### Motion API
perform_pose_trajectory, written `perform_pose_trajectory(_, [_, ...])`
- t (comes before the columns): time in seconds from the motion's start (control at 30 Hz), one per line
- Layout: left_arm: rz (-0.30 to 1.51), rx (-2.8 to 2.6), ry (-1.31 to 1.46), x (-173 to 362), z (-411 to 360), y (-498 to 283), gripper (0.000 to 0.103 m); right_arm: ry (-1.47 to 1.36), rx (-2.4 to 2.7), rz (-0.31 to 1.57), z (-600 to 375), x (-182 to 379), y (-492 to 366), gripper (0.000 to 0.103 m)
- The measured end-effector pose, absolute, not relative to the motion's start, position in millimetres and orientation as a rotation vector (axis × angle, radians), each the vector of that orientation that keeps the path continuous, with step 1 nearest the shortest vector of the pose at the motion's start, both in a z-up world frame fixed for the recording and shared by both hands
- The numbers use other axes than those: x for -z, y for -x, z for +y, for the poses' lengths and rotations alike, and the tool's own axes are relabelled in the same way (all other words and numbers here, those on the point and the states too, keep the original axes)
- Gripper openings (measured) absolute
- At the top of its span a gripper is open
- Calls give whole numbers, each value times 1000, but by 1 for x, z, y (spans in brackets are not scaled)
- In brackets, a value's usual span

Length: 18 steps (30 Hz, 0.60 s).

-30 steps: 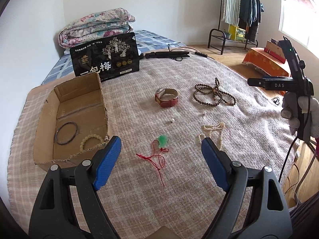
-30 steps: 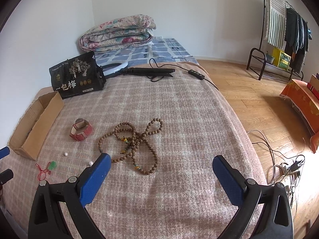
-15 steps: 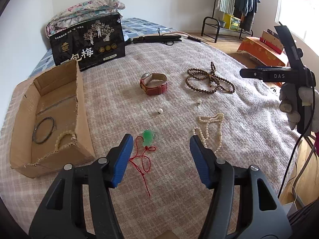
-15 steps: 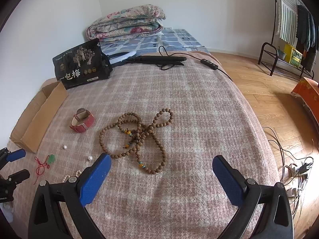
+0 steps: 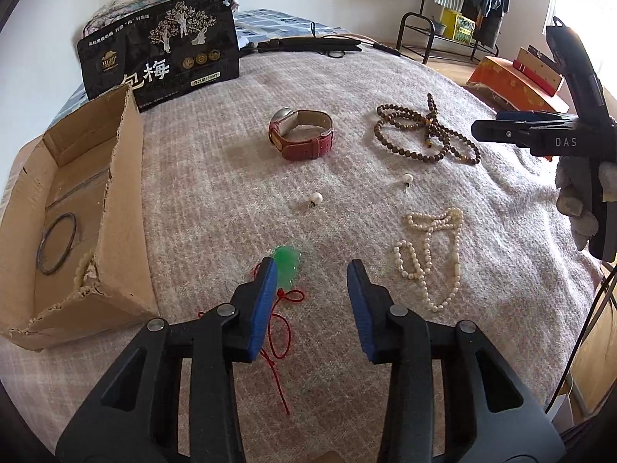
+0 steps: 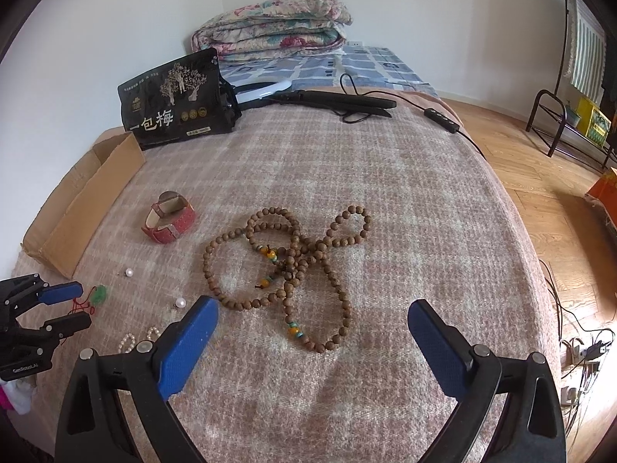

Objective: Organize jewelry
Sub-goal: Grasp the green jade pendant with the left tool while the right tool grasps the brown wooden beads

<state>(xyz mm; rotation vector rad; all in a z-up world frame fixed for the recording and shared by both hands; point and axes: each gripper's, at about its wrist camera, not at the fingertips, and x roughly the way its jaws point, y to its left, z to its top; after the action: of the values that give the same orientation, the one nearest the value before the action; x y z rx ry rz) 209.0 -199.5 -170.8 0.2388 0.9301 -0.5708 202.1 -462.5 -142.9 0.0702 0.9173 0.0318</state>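
Note:
Jewelry lies spread on a checked blanket. My left gripper (image 5: pixel 311 276) is open and low over a green pendant (image 5: pixel 287 261) on a red cord (image 5: pixel 280 322); its left finger (image 5: pixel 266 289) partly covers the pendant. A white pearl necklace (image 5: pixel 430 252), two loose pearls (image 5: pixel 316 197), a red watch (image 5: pixel 302 133) and brown prayer beads (image 5: pixel 424 133) lie beyond. My right gripper (image 6: pixel 312 328) is open and empty, above the brown beads (image 6: pixel 293 258). A cardboard box (image 5: pixel 115 208) at the left holds a dark bangle (image 5: pixel 57 242) and a beaded bracelet.
A black printed bag (image 5: pixel 162 61) stands behind the box. A black hair tool with cable (image 6: pixel 339 102) and folded quilts (image 6: pixel 273 31) lie at the far end. The bed edge drops to a wooden floor (image 6: pixel 570 231) with cables on the right.
My left gripper has moved forward and down to the green pendant, and its jaws have narrowed. My right gripper has edged closer to the brown beads and stays wide open.

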Motion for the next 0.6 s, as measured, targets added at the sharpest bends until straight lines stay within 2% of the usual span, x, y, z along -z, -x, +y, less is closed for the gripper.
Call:
perform_pose_trajectory(0.23, [952, 546, -242, 182, -199, -221, 38, -28, -46, 935, -453, 150, -217, 100])
perform_pose_trajectory(0.3, [955, 539, -245, 185, -198, -223, 33, -21, -54, 940, -451, 152, -220, 100])
perform_pose_trajectory(0.6, [944, 531, -236, 190, -199, -227, 30, -20, -84, 959, -448, 163, -235, 100])
